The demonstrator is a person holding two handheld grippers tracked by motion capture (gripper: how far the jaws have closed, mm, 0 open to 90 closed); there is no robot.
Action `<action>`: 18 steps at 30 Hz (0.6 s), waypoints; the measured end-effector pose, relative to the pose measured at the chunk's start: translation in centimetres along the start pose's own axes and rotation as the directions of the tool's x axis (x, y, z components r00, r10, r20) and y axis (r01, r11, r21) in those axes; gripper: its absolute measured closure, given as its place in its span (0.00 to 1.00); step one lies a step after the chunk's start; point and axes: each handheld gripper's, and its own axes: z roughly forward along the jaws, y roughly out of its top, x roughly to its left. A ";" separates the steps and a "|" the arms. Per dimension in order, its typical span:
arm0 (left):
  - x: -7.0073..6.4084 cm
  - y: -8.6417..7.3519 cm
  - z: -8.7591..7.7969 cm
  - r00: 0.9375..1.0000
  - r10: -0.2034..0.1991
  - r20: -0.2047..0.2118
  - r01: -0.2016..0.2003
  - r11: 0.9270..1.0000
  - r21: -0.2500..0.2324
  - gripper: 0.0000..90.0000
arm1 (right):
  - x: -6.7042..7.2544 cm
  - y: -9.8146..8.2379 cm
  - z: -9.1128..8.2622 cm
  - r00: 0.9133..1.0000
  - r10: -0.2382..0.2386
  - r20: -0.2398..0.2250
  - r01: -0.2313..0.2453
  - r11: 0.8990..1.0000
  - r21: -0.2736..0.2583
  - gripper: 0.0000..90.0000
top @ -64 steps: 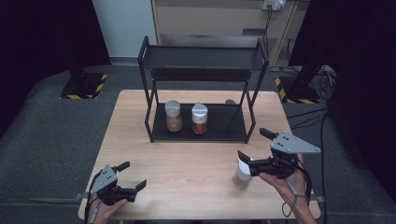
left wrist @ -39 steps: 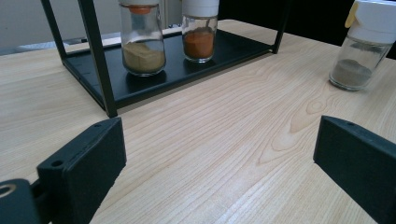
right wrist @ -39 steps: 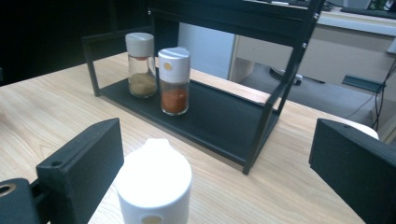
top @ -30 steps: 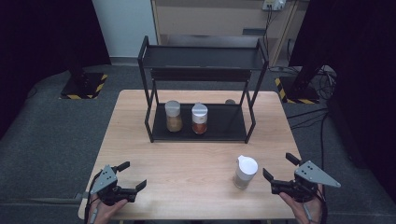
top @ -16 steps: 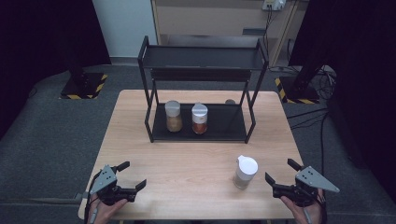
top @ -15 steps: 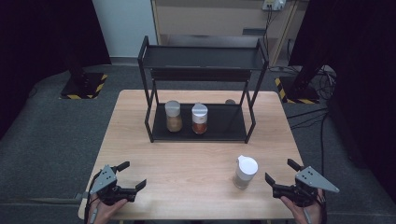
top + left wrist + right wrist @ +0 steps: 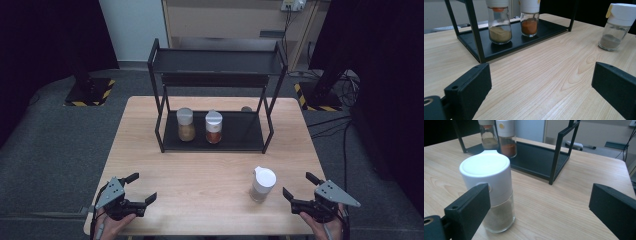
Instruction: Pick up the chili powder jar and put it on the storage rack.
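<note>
Dark curtains and a grey carpet ring the pale wooden table point(image 7: 150, 150), on which a black two-tier metal rack point(image 7: 215, 90) stands toward the far edge. A couple of seconds ago the right gripper point(image 7: 305, 192) was closed around the white-capped spice jar point(image 7: 263, 184); now that jar stands upright and alone on the bare wood near the right front of the table, and the gripper has let go and drawn back to the near right corner, its jaws spread wide with nothing between them. In the right gripper view the jar point(image 7: 490, 192) sits just ahead of the left jaw, apart from it, holding a low layer of grey-brown powder. I judge that the jar has just been put down there and this piece of work is finished or pausing. The left gripper point(image 7: 137, 192) rests at the near left corner, jaws likewise wide apart and empty, unmoved over these two seconds. On the rack's lower shelf two more jars stand side by side, one of tan spice point(image 7: 185, 125) and one of orange-red spice point(image 7: 213, 127), with free shelf to their right. Between jar and shelf only the rack's front right post point(image 7: 267, 127) could get in the way.
</note>
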 end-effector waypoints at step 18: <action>0.1 0.0 0.2 1.000 -0.003 0.010 0.003 1.000 0.009 0.02 | 0.0 0.1 0.1 1.000 0.003 0.003 -0.003 1.000 0.007 0.04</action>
